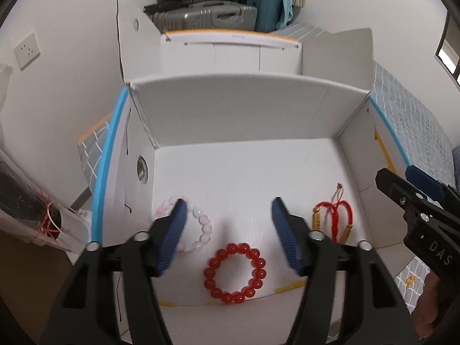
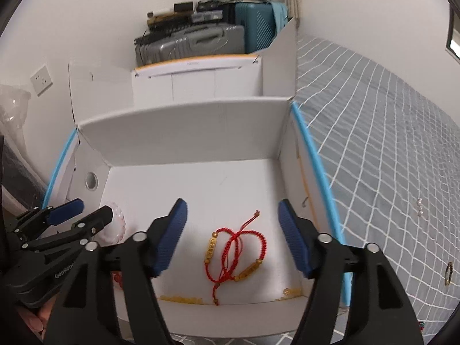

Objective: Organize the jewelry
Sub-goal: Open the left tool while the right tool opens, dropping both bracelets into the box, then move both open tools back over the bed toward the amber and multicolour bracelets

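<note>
A white open box (image 1: 244, 109) holds three bracelets. A red bead bracelet (image 1: 234, 273) lies at the front middle. A pale pink bead bracelet (image 1: 201, 224) lies at the left, partly behind my left finger. Red cord bracelets with gold charms (image 1: 333, 218) lie at the right, and show in the right wrist view (image 2: 235, 256). My left gripper (image 1: 227, 210) is open and empty above the red bead bracelet. My right gripper (image 2: 230, 210) is open and empty above the red cord bracelets. The pink bracelet (image 2: 118, 224) shows beside the left gripper (image 2: 86, 210).
The box sits on a grey checked bedspread (image 2: 388, 143). Small pearl earrings (image 2: 420, 207) and a ring-like piece (image 2: 448, 273) lie on the bedspread right of the box. A second white box (image 1: 230, 54) and suitcases (image 1: 218, 14) stand behind. A wall is at the left.
</note>
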Action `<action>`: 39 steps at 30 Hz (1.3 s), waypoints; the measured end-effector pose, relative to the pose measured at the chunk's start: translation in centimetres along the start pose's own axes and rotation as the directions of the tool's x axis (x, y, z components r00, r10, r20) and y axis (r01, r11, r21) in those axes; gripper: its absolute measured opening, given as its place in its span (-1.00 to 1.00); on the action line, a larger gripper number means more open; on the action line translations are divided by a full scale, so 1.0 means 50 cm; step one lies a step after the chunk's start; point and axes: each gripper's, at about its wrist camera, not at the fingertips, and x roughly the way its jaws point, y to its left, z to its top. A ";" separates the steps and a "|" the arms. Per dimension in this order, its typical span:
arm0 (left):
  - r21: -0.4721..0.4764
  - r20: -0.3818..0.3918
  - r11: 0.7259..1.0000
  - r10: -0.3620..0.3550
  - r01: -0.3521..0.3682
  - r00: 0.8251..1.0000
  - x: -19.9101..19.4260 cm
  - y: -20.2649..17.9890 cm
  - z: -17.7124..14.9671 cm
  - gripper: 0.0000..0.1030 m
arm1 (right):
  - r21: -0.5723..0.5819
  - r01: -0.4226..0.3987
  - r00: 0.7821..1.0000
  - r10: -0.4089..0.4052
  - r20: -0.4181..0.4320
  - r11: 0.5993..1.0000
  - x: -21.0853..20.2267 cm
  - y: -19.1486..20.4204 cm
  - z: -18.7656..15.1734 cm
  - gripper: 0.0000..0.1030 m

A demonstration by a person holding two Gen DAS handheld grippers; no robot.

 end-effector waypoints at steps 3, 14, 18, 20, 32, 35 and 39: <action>0.012 0.039 1.000 0.006 -0.006 0.999 -0.022 -0.013 0.003 0.49 | 0.029 -0.009 1.000 0.008 0.017 1.000 -0.017 -0.020 0.007 0.39; 0.055 0.113 0.998 -0.007 0.000 0.994 -0.058 -0.081 0.017 0.80 | 0.127 0.041 0.995 -0.052 0.085 0.991 -0.080 -0.133 0.012 0.75; 0.091 0.134 0.996 -0.028 0.016 0.991 -0.067 -0.124 0.020 0.89 | 0.165 0.076 0.990 -0.093 0.103 0.983 -0.103 -0.190 0.007 0.81; 0.113 0.139 0.993 -0.048 0.033 0.989 -0.070 -0.151 0.023 0.89 | 0.180 0.088 0.988 -0.109 0.108 0.980 -0.116 -0.218 0.000 0.82; 0.252 0.131 0.955 -0.193 0.156 0.972 -0.071 -0.339 0.026 0.89 | 0.294 0.210 0.965 -0.246 0.088 0.932 -0.180 -0.410 -0.069 0.85; 0.288 0.123 0.939 -0.231 0.188 0.965 -0.073 -0.391 0.020 0.89 | 0.320 0.238 0.958 -0.276 0.080 0.917 -0.201 -0.453 -0.091 0.85; 0.349 0.110 0.909 -0.283 0.230 0.953 -0.079 -0.466 0.001 0.89 | 0.343 0.273 0.947 -0.315 0.071 0.899 -0.234 -0.512 -0.126 0.85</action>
